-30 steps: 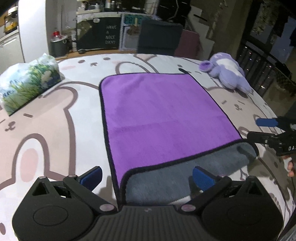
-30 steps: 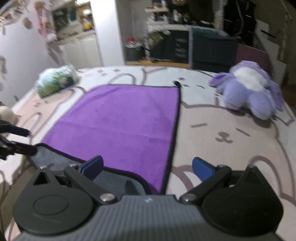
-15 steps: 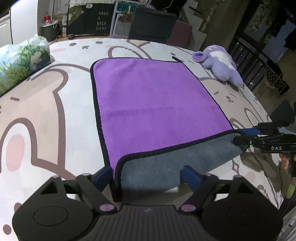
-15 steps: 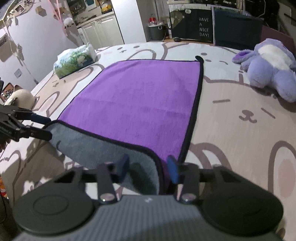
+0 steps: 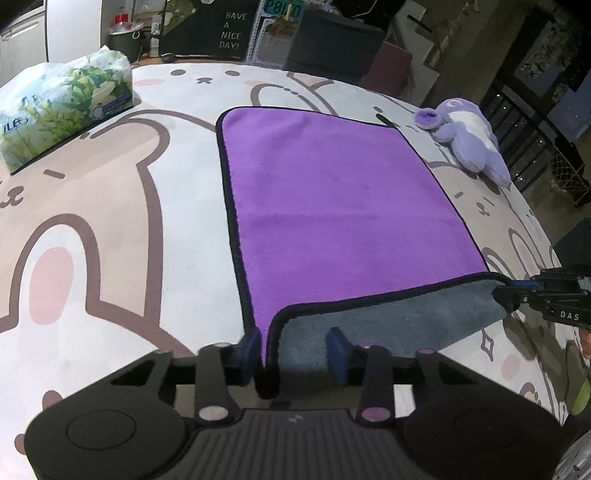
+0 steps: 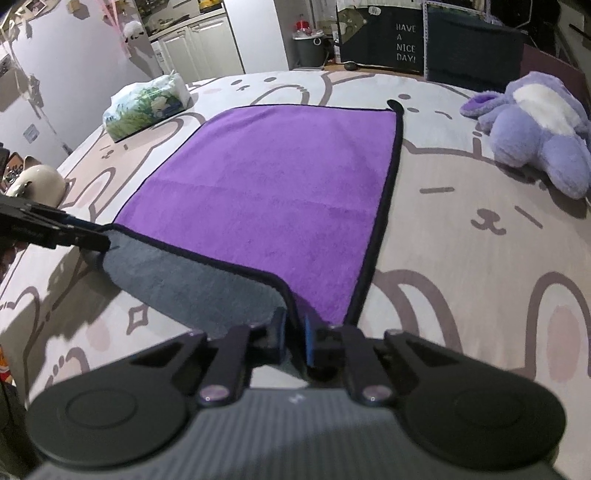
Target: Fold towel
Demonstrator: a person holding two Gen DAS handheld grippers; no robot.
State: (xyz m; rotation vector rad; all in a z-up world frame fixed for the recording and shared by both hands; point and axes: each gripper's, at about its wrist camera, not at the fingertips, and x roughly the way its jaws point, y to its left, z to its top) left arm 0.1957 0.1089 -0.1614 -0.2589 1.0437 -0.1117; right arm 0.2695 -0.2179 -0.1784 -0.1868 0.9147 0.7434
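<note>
Left gripper [image 5: 293, 345] low at the near edge of the bed cover [image 5: 110, 221], blue pads [image 5: 338, 349] partly apart, straddling the towel [image 5: 332, 206] at its near left corner; black hem running up between them, left pad right against the fabric, right pad over the grey underside, a gap showing, no firm pinch visible. Right gripper [image 6: 293, 338] at the near right corner, blue pads [image 6: 309, 341] drawn nearly together, clamped on the hem there. Near edge of towel lifted off the cover between both claws, grey underside [image 6: 192, 284] turned up; rest of purple face lying flat toward the far edge, black hang loop [image 6: 395, 105] at the far right corner.

Readable writing: "HAVE A NICE DAY!" in white on the dark board [image 6: 406, 42] beyond the far edge; "DAS" in white on the right gripper's body, seen from the left wrist camera [image 5: 569, 315]; "P8110"-like letters on a teal sign [image 5: 282, 9], blurry, not sure. Tissue pack [image 5: 62, 107] with leaf print at the far left corner, label partly legible, "LEO"-like, cannot confirm. Purple plush toy [image 6: 535, 129] near the far right edge, well apart from the towel.
</note>
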